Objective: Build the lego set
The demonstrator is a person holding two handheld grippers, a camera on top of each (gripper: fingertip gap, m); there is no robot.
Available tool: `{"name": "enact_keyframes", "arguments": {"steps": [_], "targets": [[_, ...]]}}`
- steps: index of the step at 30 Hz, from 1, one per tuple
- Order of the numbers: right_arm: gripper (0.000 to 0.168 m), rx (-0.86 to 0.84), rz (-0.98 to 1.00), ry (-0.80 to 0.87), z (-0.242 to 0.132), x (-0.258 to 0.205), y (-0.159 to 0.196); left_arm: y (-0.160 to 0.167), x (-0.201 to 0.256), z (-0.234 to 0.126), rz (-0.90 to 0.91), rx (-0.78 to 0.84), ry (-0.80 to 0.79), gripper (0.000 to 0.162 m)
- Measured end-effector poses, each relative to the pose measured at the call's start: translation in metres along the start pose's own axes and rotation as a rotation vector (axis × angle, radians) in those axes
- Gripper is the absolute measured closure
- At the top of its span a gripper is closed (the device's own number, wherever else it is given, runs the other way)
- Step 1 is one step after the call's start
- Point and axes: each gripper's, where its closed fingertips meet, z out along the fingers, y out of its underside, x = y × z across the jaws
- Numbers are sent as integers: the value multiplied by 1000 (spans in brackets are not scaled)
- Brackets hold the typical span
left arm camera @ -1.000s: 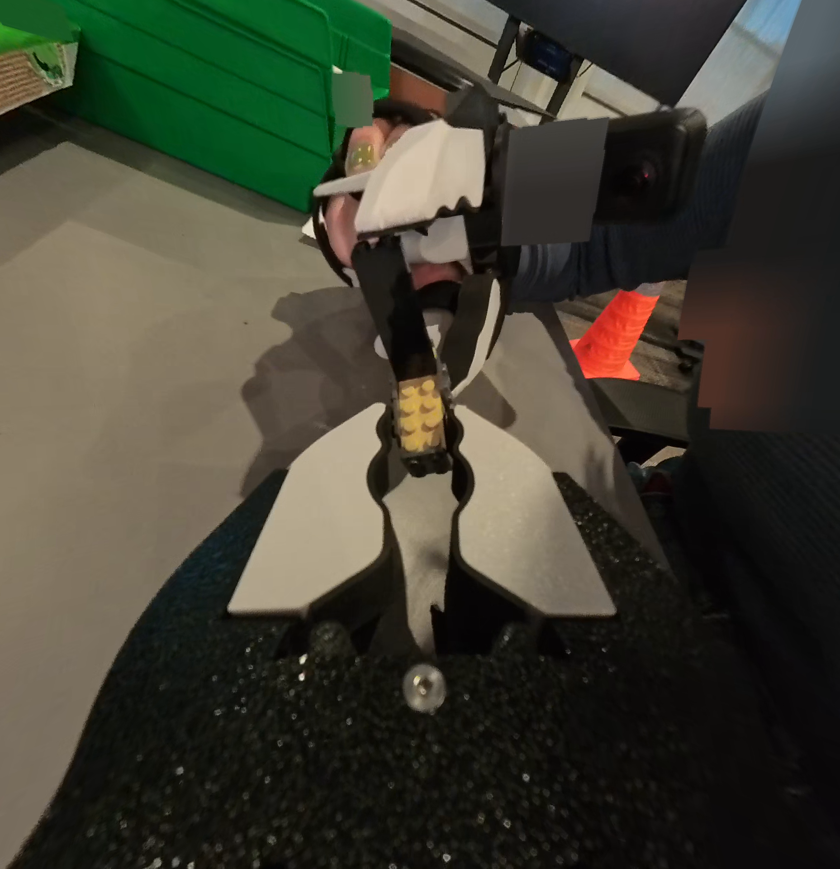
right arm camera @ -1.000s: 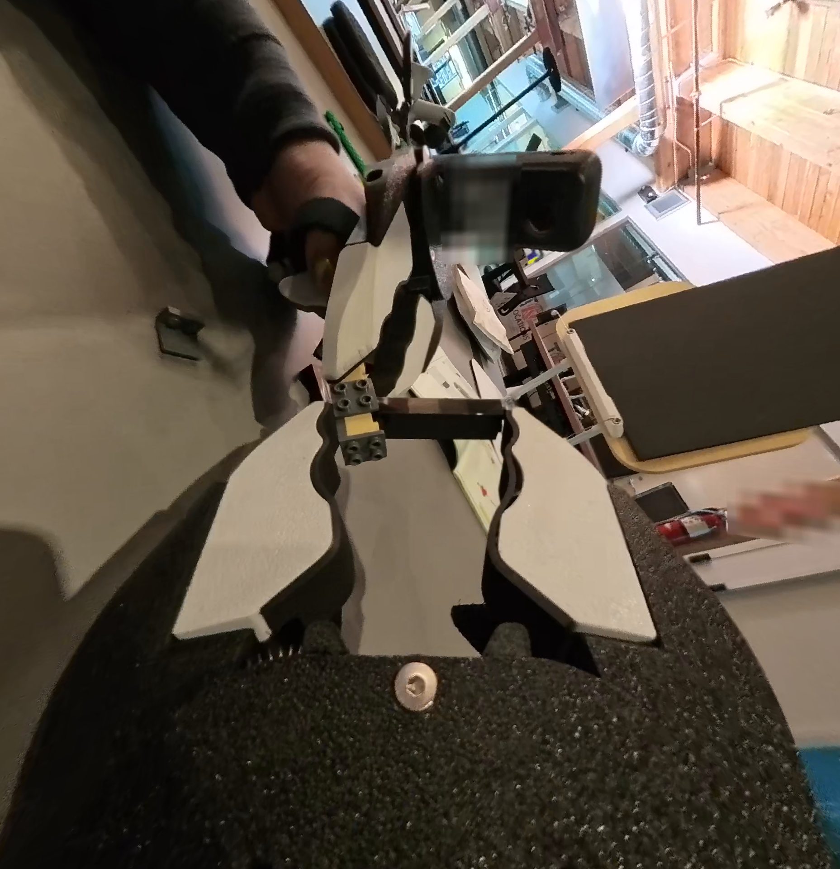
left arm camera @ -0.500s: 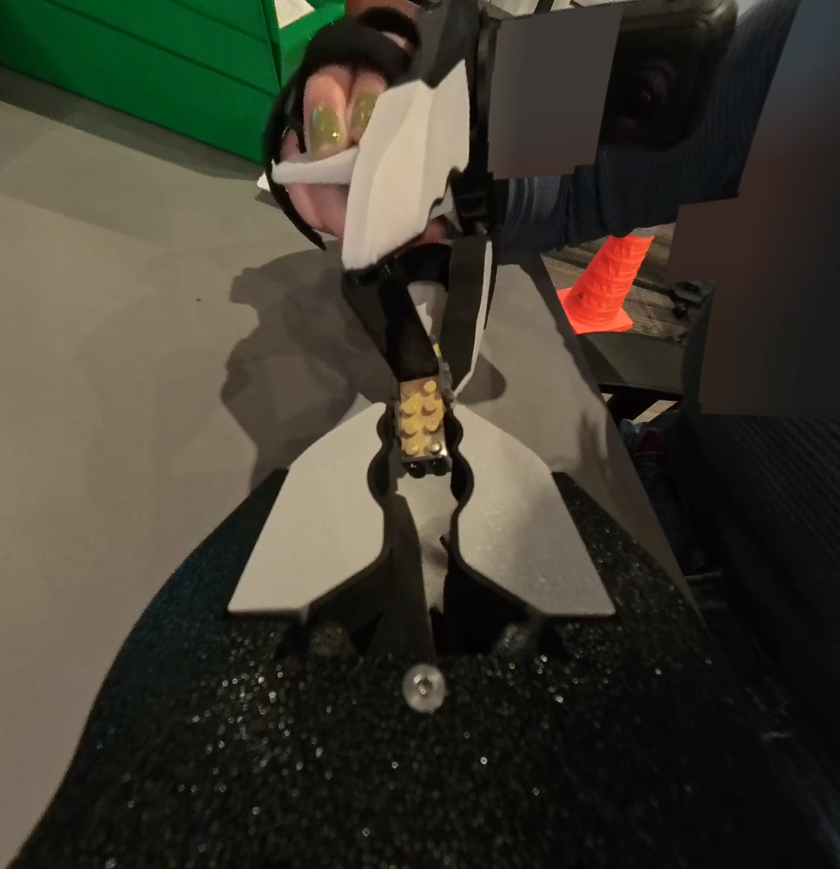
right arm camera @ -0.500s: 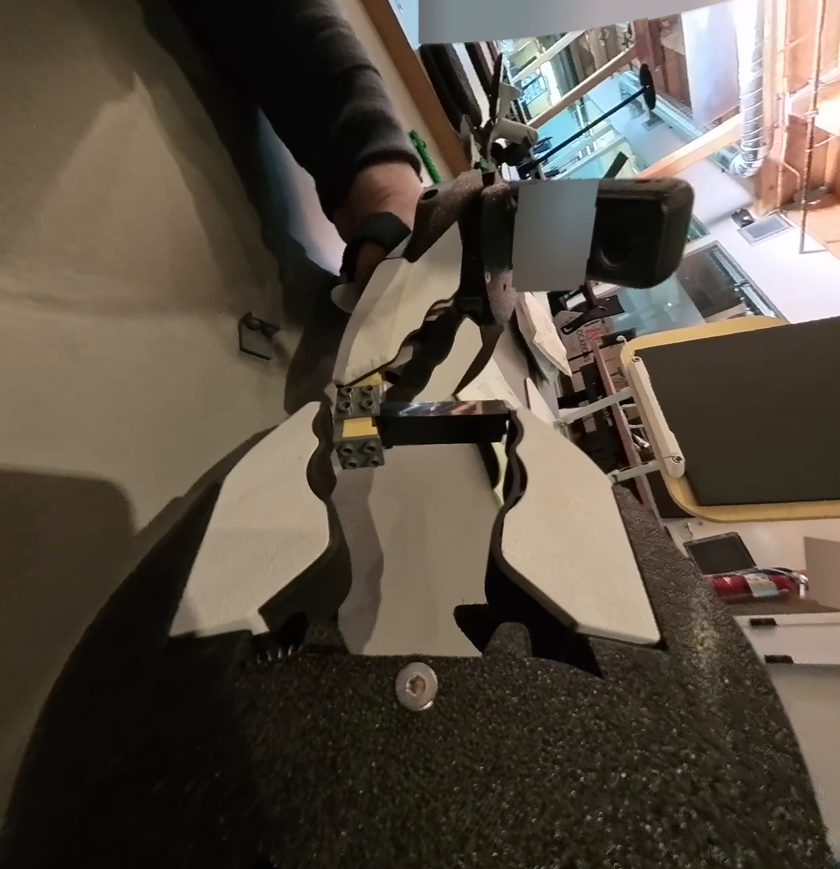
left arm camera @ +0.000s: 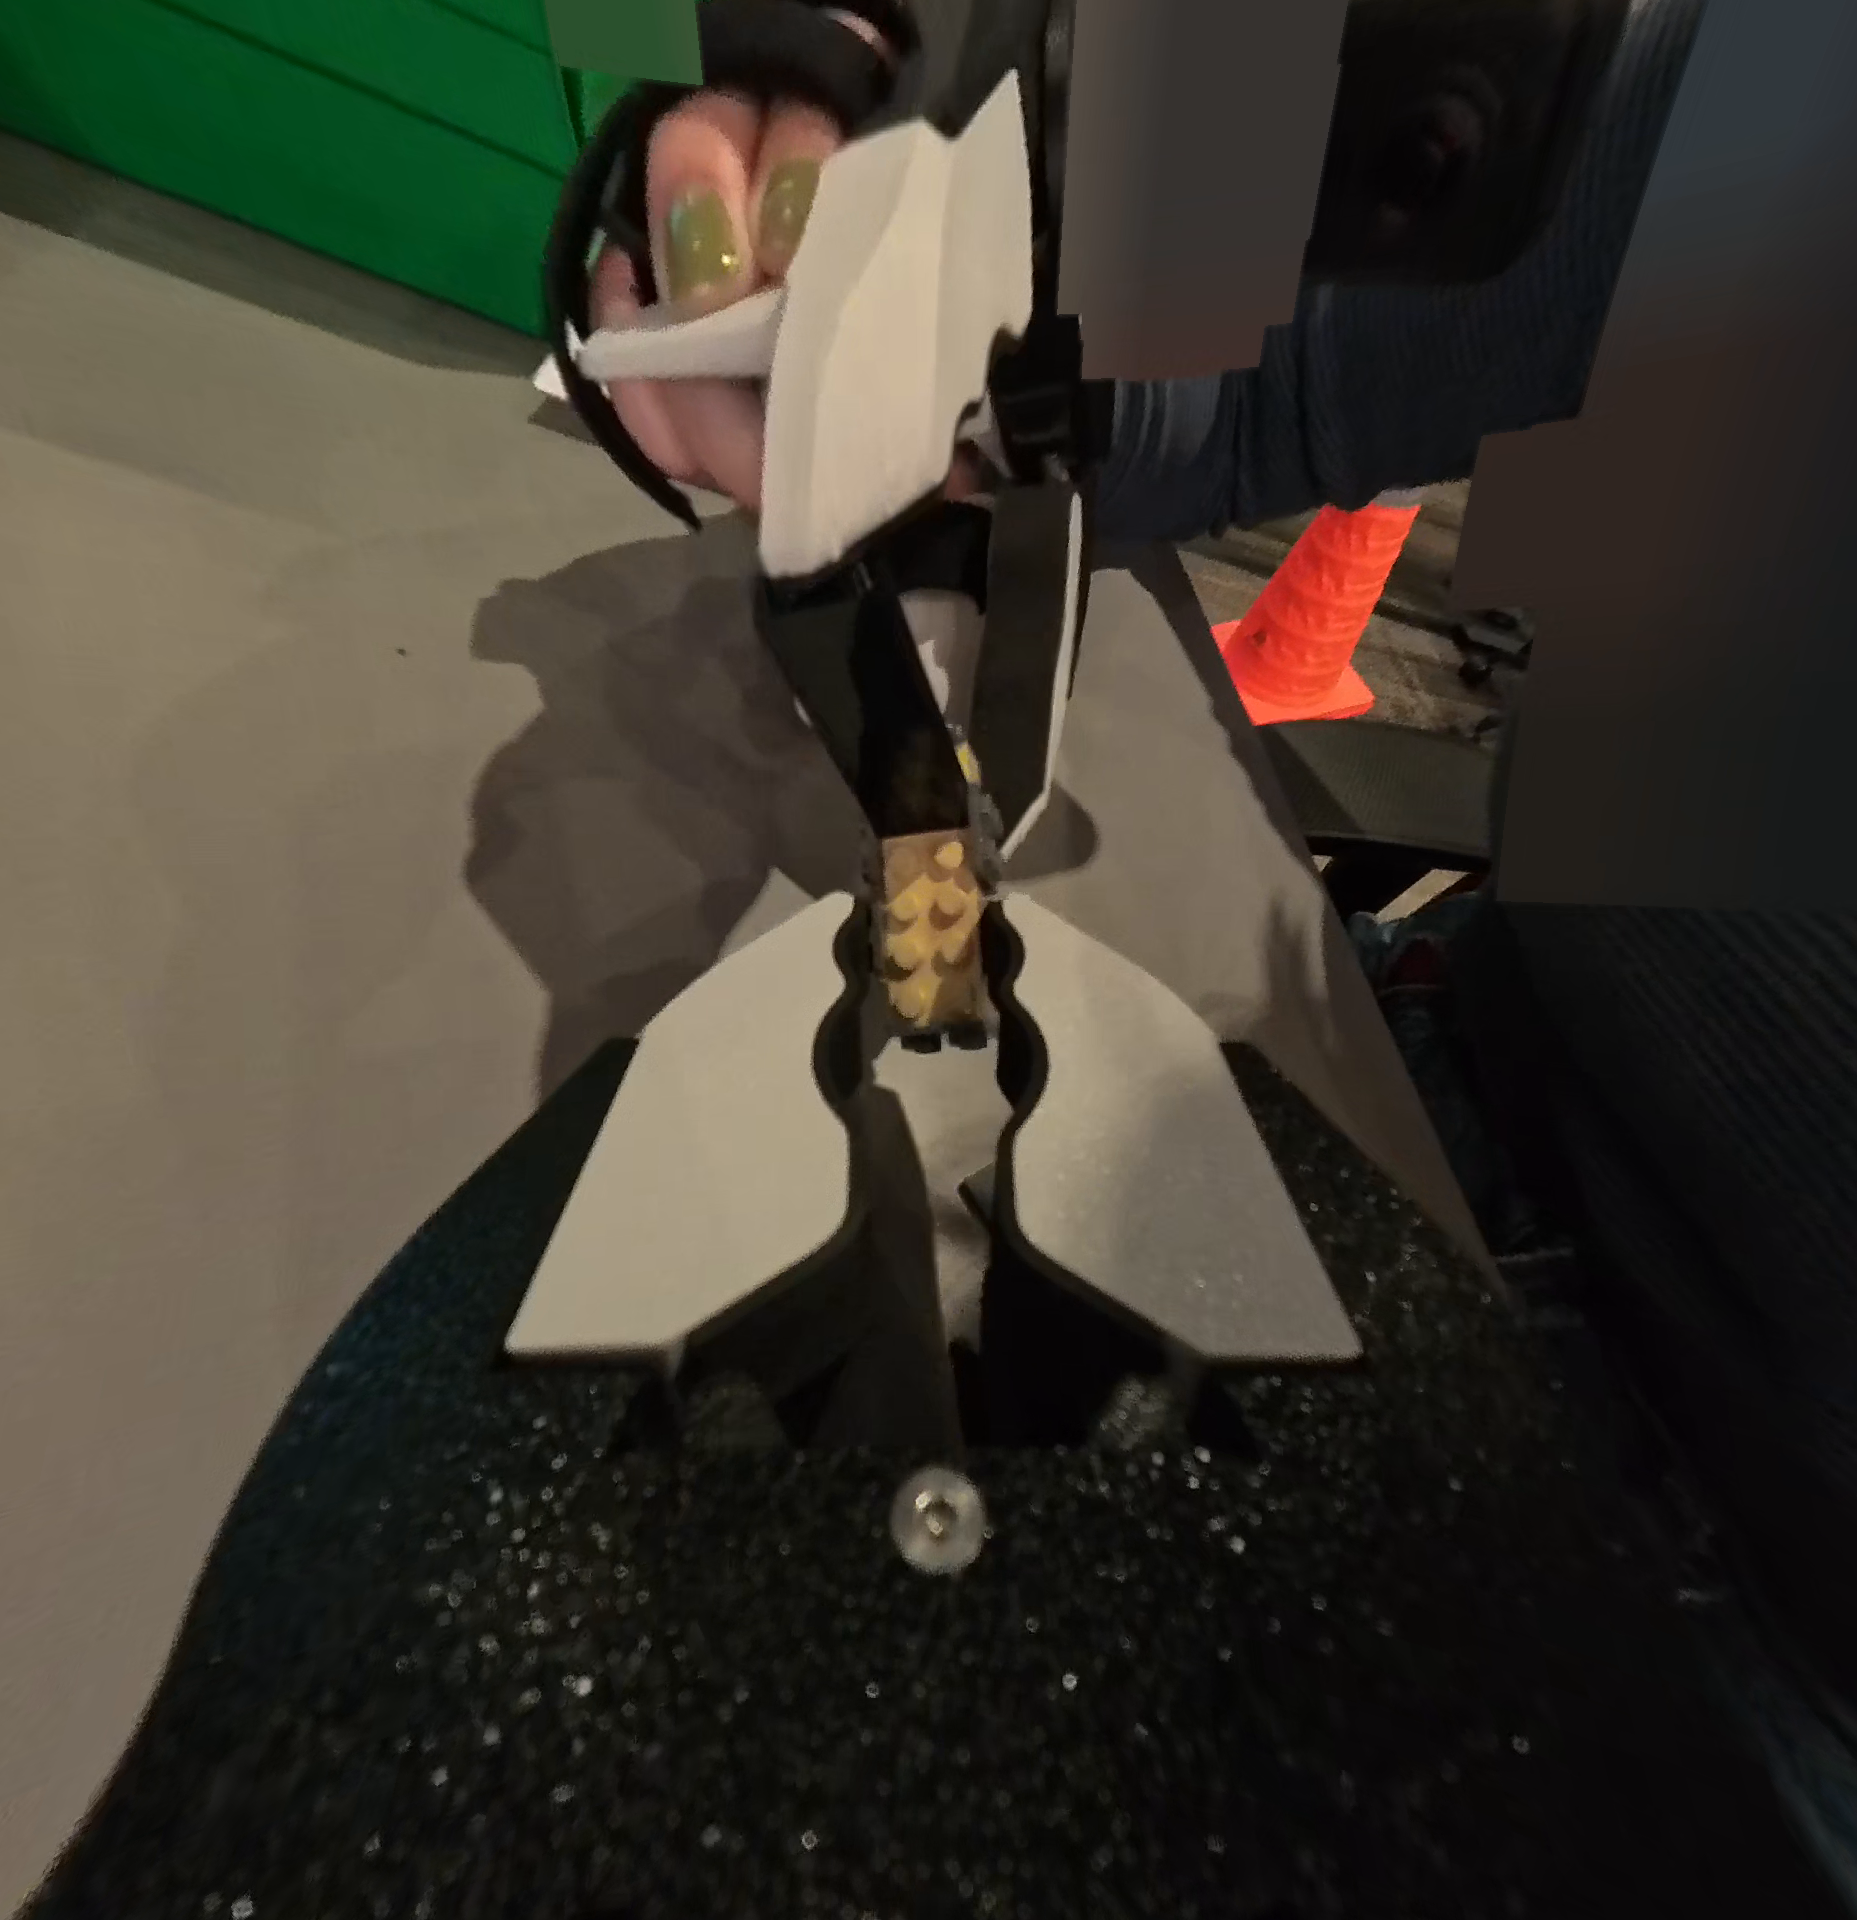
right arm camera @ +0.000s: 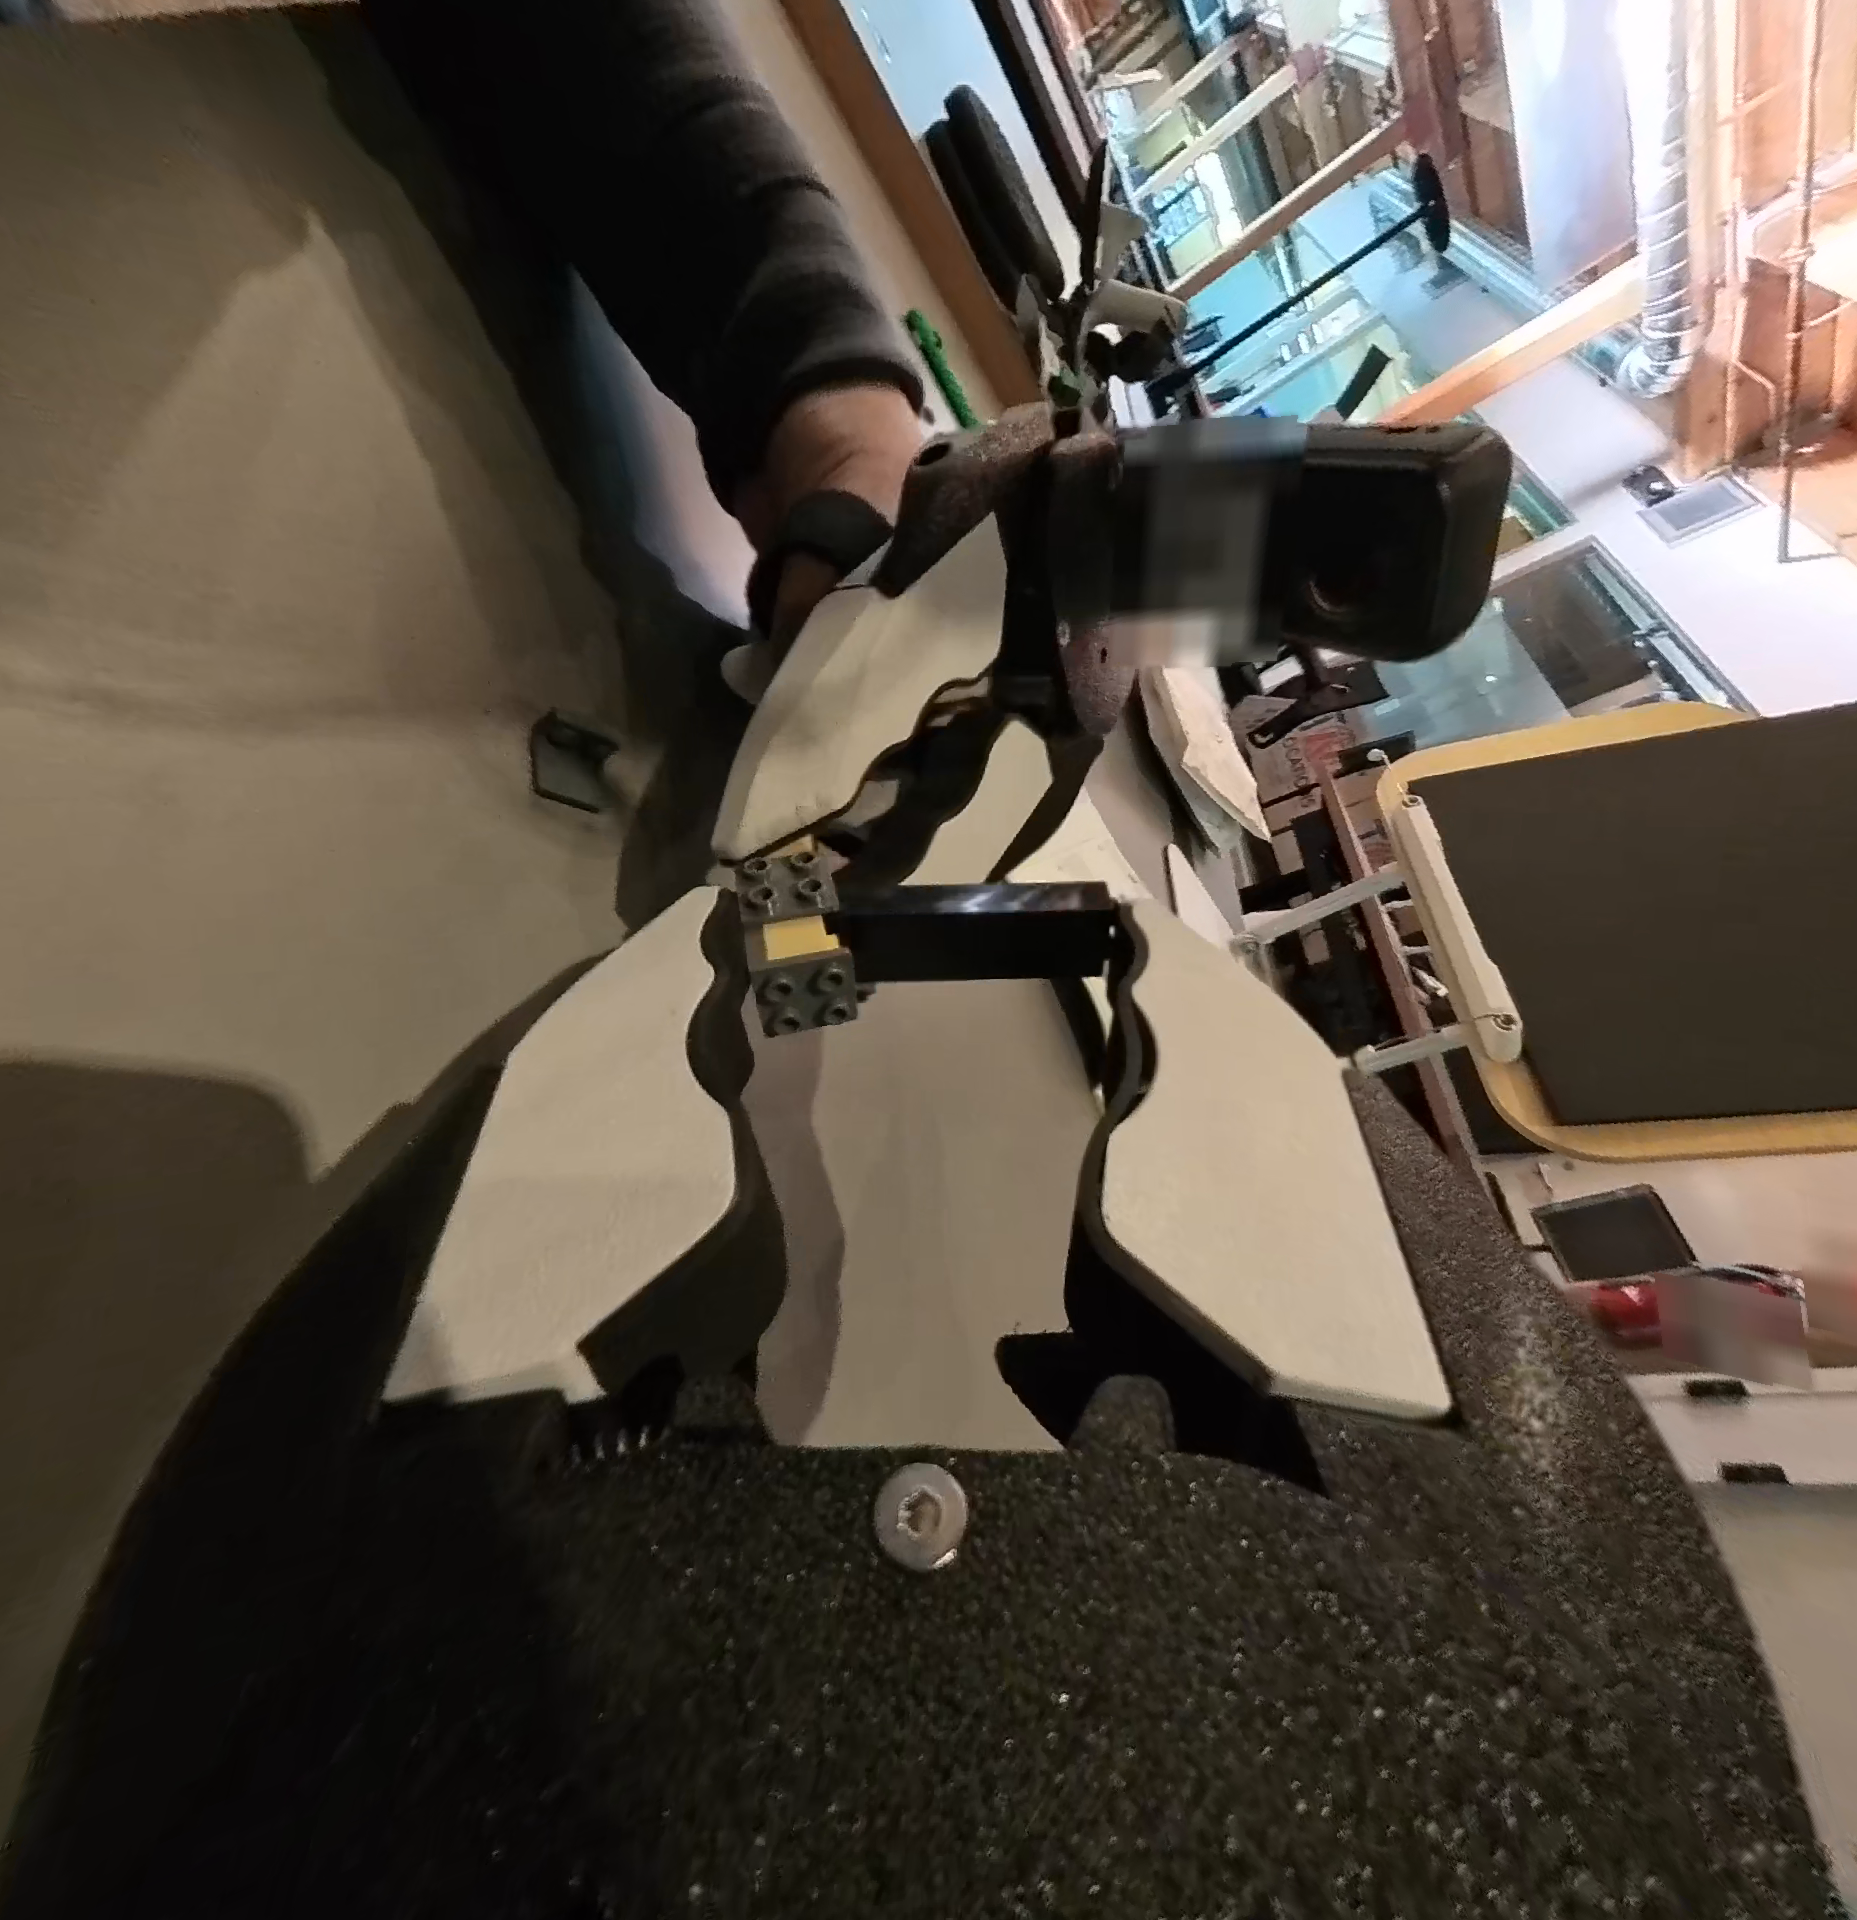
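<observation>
Left tool [left arm camera: 929, 971] clamps the yellow-and-grey brick stack [left arm camera: 926, 951]; right tool [right arm camera: 919, 940] grips the black brick [right arm camera: 981, 930] endwise (long axis crossing the stack), both touching.

Small lego assembly [left arm camera: 929, 956], held in mid-air above a grey table top, clamped between gripper fingertips. Composed of a yellow studded brick, dark grey studded bricks and a long black brick [right arm camera: 981, 928].

Left wrist view: yellow brick [left arm camera: 926, 951] seen stud side up, 2 studs wide, several rows long, somewhat blurred. Dark grey brick edge [left arm camera: 939, 1037] visible at the near end. Black brick [left arm camera: 908, 774] extending away from the far end.

Right wrist view: 2 dark grey bricks [right arm camera: 808, 992], each showing 4 studs, stacked with a yellow layer [right arm camera: 796, 941] between. Black brick lying horizontal, projecting rightward from the stack, glossy.
</observation>
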Motion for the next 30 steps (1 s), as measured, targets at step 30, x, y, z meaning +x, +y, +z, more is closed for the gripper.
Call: {"name": "enact_keyframes", "arguments": {"steps": [30], "targets": [[97, -10, 44, -77, 2, -13, 1, 5, 5, 5, -1, -46, 36, 141]]}}
